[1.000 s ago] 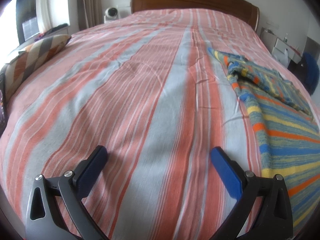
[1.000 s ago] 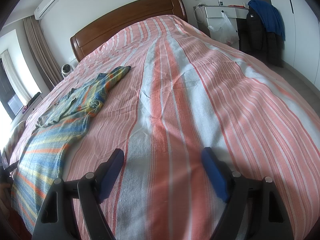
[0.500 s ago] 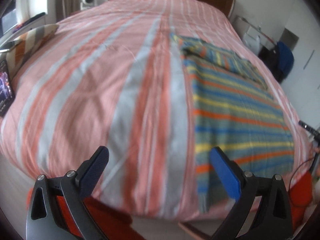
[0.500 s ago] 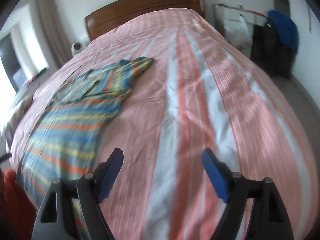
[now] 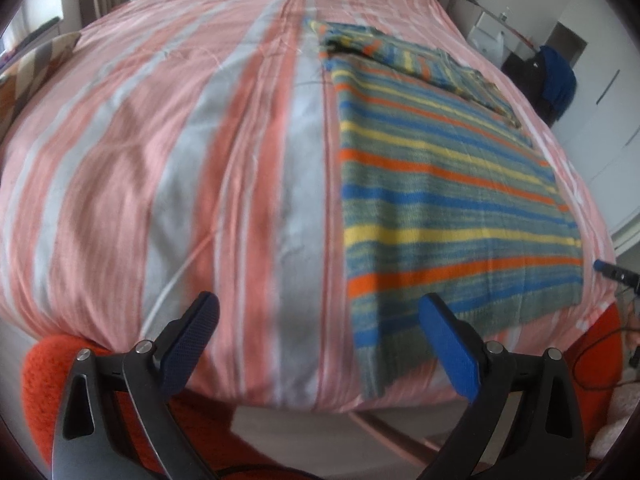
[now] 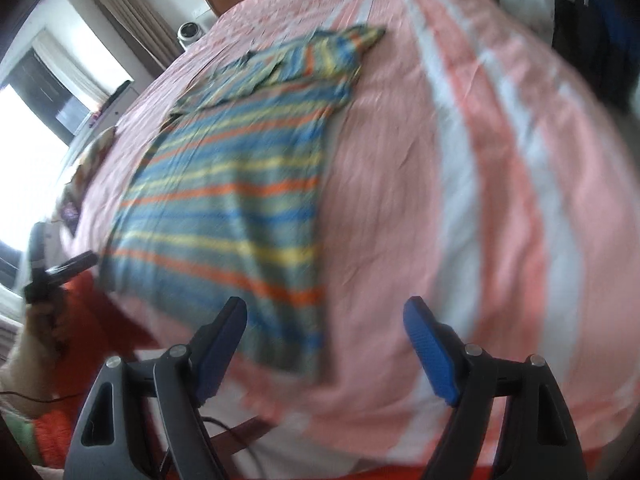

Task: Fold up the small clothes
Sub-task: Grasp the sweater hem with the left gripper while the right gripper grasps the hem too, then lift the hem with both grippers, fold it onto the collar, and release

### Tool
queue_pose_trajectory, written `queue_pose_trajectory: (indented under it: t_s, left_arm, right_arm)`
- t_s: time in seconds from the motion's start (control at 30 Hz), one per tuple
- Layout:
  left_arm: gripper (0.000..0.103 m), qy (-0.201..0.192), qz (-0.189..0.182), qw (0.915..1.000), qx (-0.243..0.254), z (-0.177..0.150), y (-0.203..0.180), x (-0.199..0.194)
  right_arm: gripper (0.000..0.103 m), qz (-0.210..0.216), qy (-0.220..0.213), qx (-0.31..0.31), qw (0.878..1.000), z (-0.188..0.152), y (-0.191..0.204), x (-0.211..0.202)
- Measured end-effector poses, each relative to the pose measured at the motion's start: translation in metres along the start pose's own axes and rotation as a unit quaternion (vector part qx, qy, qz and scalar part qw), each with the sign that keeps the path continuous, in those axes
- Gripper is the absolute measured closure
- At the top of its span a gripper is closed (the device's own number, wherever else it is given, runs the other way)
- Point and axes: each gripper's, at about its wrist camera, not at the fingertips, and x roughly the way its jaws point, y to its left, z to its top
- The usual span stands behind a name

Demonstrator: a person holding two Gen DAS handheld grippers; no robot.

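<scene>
- Bed (image 5: pixel 168 152): pink-and-grey striped cover fills both wrist views, ahead of and below both tongs. Both frames are motion-blurred, so fine detail is uncertain.
- Striped garment (image 5: pixel 448 200): knit in blue, yellow, orange and grey-green bands. It lies spread flat on the bed, ahead and to the right of the left tongs (image 5: pixel 320 344), and ahead and to the left of the right tongs (image 6: pixel 326 344). Its near hem reaches the bed's edge and droops slightly over it.
- Far end of garment: fabric there looks bunched or doubled over, possibly sleeves or collar laid back on the body; too blurred to say which.
- Progress, judged: body panel is flat and single-layer, so the main folds appear not yet done. At most a first tuck at the far end exists.
- Left tongs: jaws wide apart, nothing between them, off the cloth.
- Right tongs: jaws wide apart, empty, near the hem but not touching it.
- Remaining, judged: grip the hem corners, fold over, square up.
</scene>
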Motion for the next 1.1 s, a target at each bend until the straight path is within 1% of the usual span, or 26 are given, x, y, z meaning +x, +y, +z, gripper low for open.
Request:
queue_pose_trajectory:
  t_s: [0.03, 0.07, 0.1, 0.13, 0.17, 0.2, 0.23, 0.27, 0.3, 0.33, 0.37, 0.4, 0.5, 0.53, 0.57, 0.6, 0.67, 0.7, 0.73, 0.8, 0.83, 0.87, 0.93, 1.0, 1.03, 1.1]
  left_arm:
    - [0.011, 0.006, -0.004, 1.0000, 0.001, -0.001, -0.002, 0.003]
    - [0.018, 0.012, -0.007, 0.9999, 0.001, -0.002, -0.004, 0.005]
    - [0.025, 0.023, -0.013, 0.9997, 0.004, -0.004, -0.007, 0.008]
    - [0.027, 0.031, -0.014, 0.9994, 0.007, -0.006, -0.011, 0.011]
    - [0.033, 0.035, -0.010, 0.9993, 0.013, -0.007, -0.014, 0.013]
    - [0.044, 0.037, -0.008, 0.9991, 0.018, -0.008, -0.017, 0.015]
    - [0.052, 0.041, -0.010, 0.9989, 0.023, -0.008, -0.021, 0.017]
    - [0.082, 0.046, -0.019, 0.9984, 0.026, -0.008, -0.025, 0.019]
    - [0.099, 0.054, -0.030, 0.9977, 0.029, -0.007, -0.028, 0.020]
    - [0.100, 0.061, -0.036, 0.9970, 0.031, -0.007, -0.030, 0.021]
    - [0.100, 0.060, -0.029, 0.9972, 0.034, -0.007, -0.033, 0.019]
    - [0.101, 0.060, -0.034, 0.9971, 0.034, -0.006, -0.032, 0.016]
    - [0.101, 0.052, -0.070, 0.9961, -0.008, 0.001, -0.017, 0.004]
    - [0.101, 0.042, -0.080, 0.9957, -0.020, 0.005, -0.012, -0.001]
    - [0.101, 0.022, -0.092, 0.9950, -0.034, 0.016, -0.007, -0.009]
    - [0.101, 0.009, -0.101, 0.9939, -0.043, 0.023, -0.004, -0.014]
    - [0.101, -0.025, -0.121, 0.9905, -0.060, 0.049, 0.001, -0.023]
    - [0.101, -0.037, -0.127, 0.9893, -0.062, 0.065, 0.002, -0.024]
    - [0.101, -0.047, -0.130, 0.9885, -0.062, 0.081, 0.001, -0.023]
    - [0.101, -0.072, -0.128, 0.9874, -0.059, 0.118, 0.000, -0.016]
    - [0.101, -0.077, -0.128, 0.9872, -0.058, 0.130, -0.001, -0.012]
    - [0.101, -0.085, -0.127, 0.9863, -0.062, 0.155, -0.001, -0.002]
    - [0.101, -0.083, -0.128, 0.9856, -0.072, 0.193, 0.000, 0.018]
    - [0.101, -0.079, -0.120, 0.9862, -0.082, 0.231, 0.001, 0.042]
    - [0.101, -0.075, -0.116, 0.9869, -0.083, 0.241, -0.001, 0.051]
    - [0.101, -0.066, -0.103, 0.9879, -0.094, 0.273, 0.002, 0.076]
  right_arm:
    - [0.023, 0.009, 0.004, 0.003, 1.000, -0.003, 0.002, 0.004]
    - [0.023, 0.012, 0.010, 0.002, 1.000, -0.006, 0.005, 0.008]
    - [0.023, 0.007, 0.021, -0.003, 1.000, -0.009, 0.007, 0.015]
    - [0.023, 0.002, 0.030, -0.007, 1.000, -0.012, 0.010, 0.021]
    - [0.023, -0.002, 0.043, -0.010, 0.999, -0.014, 0.011, 0.027]
    - [0.024, -0.005, 0.050, -0.011, 0.999, -0.016, 0.011, 0.031]
    - [0.030, -0.008, 0.054, -0.011, 0.998, -0.018, 0.011, 0.034]
    - [0.037, -0.009, 0.057, -0.011, 0.998, -0.018, 0.012, 0.036]
    - [0.066, -0.001, 0.067, -0.010, 0.998, -0.018, 0.013, 0.041]
    - [0.097, 0.012, 0.076, -0.009, 0.997, -0.016, 0.014, 0.045]
    - [0.097, 0.020, 0.081, -0.007, 0.997, -0.015, 0.015, 0.048]
    - [0.098, 0.022, 0.083, -0.006, 0.996, -0.015, 0.017, 0.048]
    - [0.098, 0.033, 0.072, -0.001, 0.997, -0.009, 0.018, 0.035]
    - [0.098, 0.040, 0.061, 0.008, 0.997, -0.005, 0.016, 0.028]
    - [0.098, 0.044, 0.051, 0.015, 0.998, -0.001, 0.015, 0.022]
    - [0.098, 0.052, 0.033, 0.024, 0.998, 0.006, 0.013, 0.015]
    - [0.098, 0.069, 0.006, 0.041, 0.997, 0.021, 0.009, 0.005]
    - [0.098, 0.079, -0.014, 0.050, 0.996, 0.034, 0.007, 0.002]
    - [0.098, 0.082, -0.023, 0.052, 0.995, 0.043, 0.008, 0.001]
    - [0.098, 0.089, -0.054, 0.058, 0.993, 0.076, 0.005, 0.003]
    - [0.098, 0.092, -0.064, 0.061, 0.992, 0.089, 0.003, 0.005]
    - [0.098, 0.094, -0.077, 0.066, 0.990, 0.107, 0.001, 0.009]
    - [0.098, 0.094, -0.094, 0.070, 0.989, 0.141, -0.005, 0.020]
    - [0.098, 0.093, -0.107, 0.081, 0.987, 0.180, -0.013, 0.032]
    - [0.098, 0.094, -0.108, 0.085, 0.986, 0.193, -0.019, 0.037]
    - [0.098, 0.094, -0.112, 0.096, 0.985, 0.228, -0.030, 0.050]
